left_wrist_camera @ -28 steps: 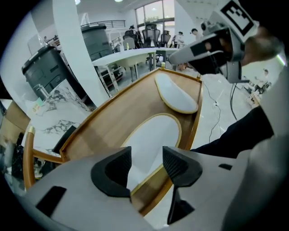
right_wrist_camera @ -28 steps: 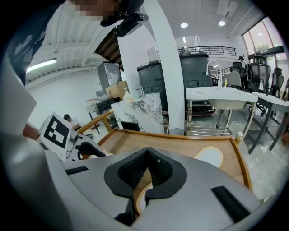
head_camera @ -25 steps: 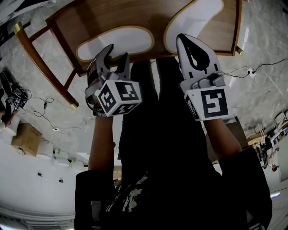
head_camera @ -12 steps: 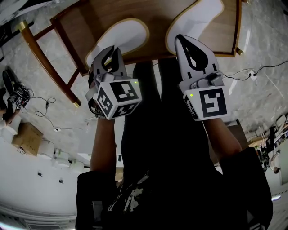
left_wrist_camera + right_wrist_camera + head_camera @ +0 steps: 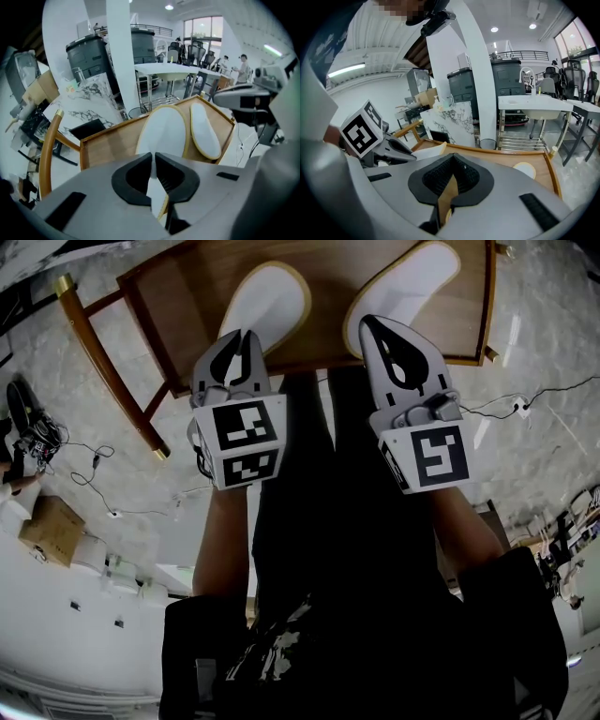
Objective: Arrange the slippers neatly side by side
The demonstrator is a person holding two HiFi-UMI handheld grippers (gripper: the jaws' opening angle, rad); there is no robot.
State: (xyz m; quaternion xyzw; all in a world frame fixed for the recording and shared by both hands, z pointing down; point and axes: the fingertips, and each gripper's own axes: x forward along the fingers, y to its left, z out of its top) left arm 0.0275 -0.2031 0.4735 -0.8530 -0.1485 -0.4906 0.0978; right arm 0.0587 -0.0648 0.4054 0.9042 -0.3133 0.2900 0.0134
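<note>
Low wooden table (image 5: 178, 296) with a raised rim, seen from above. Gold-tipped legs show at its left edge. A cardboard box (image 5: 52, 526) sits on the floor, well to the left.

Left slipper (image 5: 267, 301): white with a tan border. Heel at the table's near edge, toe pointing to the far edge and leaning a little right.

Left gripper (image 5: 242, 334): at the near edge, on that slipper's heel. Its jaws have just closed. In the left gripper view (image 5: 153, 155) the dark pads pinch the white heel end, and the rest of the slipper (image 5: 164, 131) runs out ahead over the wood (image 5: 108, 143).

Right slipper (image 5: 408, 287): just beside the first, a strip of bare wood between them (image 5: 204, 131). Heel near the near edge, toe angled harder toward the far right corner.

Right gripper (image 5: 368, 322): its tip lies over the right slipper's heel. Its own view (image 5: 452, 157) shows the jaws drawn together, with only a sliver of brown wood in the slit. The slipper's rounded end (image 5: 524, 169) peeks out to the right, on the table (image 5: 506, 159). Cannot tell whether the tip touches the slipper.
</note>
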